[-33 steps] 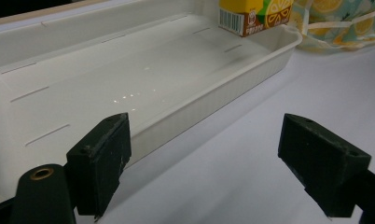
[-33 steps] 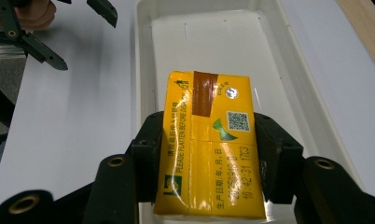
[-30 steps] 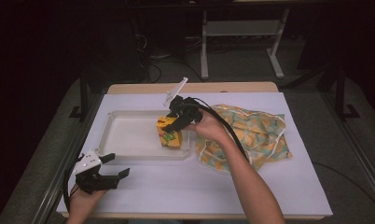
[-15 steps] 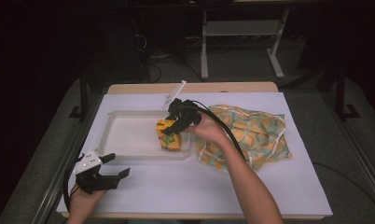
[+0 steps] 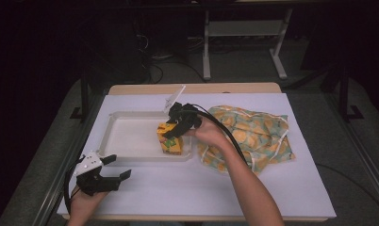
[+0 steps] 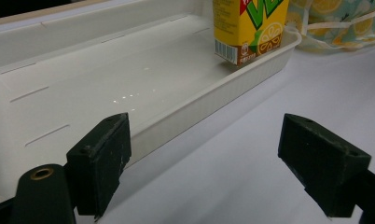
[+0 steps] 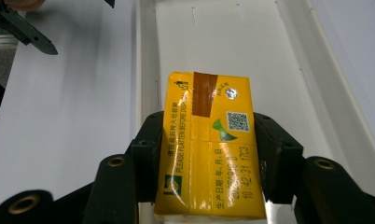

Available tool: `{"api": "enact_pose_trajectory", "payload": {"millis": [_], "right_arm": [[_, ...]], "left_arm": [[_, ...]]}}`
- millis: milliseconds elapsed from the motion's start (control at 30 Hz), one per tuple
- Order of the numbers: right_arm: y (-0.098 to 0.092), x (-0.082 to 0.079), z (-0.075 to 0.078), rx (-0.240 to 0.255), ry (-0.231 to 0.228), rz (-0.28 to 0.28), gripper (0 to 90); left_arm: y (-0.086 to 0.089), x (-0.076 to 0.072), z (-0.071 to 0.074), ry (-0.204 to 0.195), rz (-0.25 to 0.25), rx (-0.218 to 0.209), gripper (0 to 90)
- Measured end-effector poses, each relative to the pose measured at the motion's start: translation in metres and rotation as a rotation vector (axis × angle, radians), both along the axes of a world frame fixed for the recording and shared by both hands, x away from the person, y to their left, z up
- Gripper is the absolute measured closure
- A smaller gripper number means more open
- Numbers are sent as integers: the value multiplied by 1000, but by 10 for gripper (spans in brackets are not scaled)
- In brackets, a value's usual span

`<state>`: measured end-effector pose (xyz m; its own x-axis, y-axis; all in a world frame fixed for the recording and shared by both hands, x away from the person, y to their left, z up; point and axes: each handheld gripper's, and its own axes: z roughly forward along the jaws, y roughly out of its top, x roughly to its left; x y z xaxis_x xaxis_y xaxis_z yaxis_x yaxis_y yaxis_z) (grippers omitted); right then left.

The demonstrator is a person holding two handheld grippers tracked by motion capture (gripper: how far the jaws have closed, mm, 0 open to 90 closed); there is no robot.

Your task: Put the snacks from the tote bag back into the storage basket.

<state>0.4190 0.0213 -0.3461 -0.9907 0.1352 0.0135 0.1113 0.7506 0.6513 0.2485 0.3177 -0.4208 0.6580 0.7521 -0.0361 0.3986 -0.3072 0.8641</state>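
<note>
Right gripper (image 5: pixel 171 135) clamped on a yellow juice carton (image 5: pixel 170 140), one black jaw pressed to each side, as seen close up in the right gripper view with the carton's (image 7: pixel 209 149) top panel, brown strip and QR code facing the camera. Carton standing upright in the right end of a shallow white plastic tray (image 5: pixel 126 141), close against the tray's near right corner; in the left gripper view, carton (image 6: pixel 249 28) with barcode and lemon print seated just inside that corner of the tray (image 6: pixel 143 79). Tray lying on a white sheet (image 5: pixel 201 183) covering the desk (image 5: pixel 192 88), its wooden edge visible at the far side. Just right of the tray, touching or nearly touching its end, a crumpled lemon-print cloth bag (image 5: pixel 253 136) with white drawstrings. Left gripper (image 5: pixel 113 168) held low over the white sheet near the tray's near left corner, well apart from the carton, jaws spread wide with nothing between them; same wide gap seen in the left gripper view, white sheet between the pads. Black cable trailing from each gripper along the forearm.
</note>
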Motion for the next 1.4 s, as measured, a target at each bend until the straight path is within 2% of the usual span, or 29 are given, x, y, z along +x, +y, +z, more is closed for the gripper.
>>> {"api": "enact_pose_trajectory", "payload": {"millis": [67, 167, 567, 700, 1000, 1133, 1400], "right_arm": [[1, -1, -1, -11, 14, -10, 494], [1, -1, -3, -11, 12, -1, 494], [1, 0, -6, 2, -3, 13, 494], [1, 1, -9, 4, 7, 14, 493], [2, -2, -14, -1, -3, 57, 490], [2, -3, -14, -7, -5, 55, 489], [-3, -3, -17, 17, -14, 62, 487]], "left_arm": [[0, 0, 0, 0, 0, -1, 166], [1, 0, 0, 0, -4, 9, 166], [0, 0, 0, 0, -1, 0, 167], [0, 0, 0, -2, -1, -1, 166], [0, 0, 0, 1, 0, -2, 167], [-1, 0, 0, 1, -1, 0, 167], [-1, 0, 0, -1, -3, 3, 166]]}}
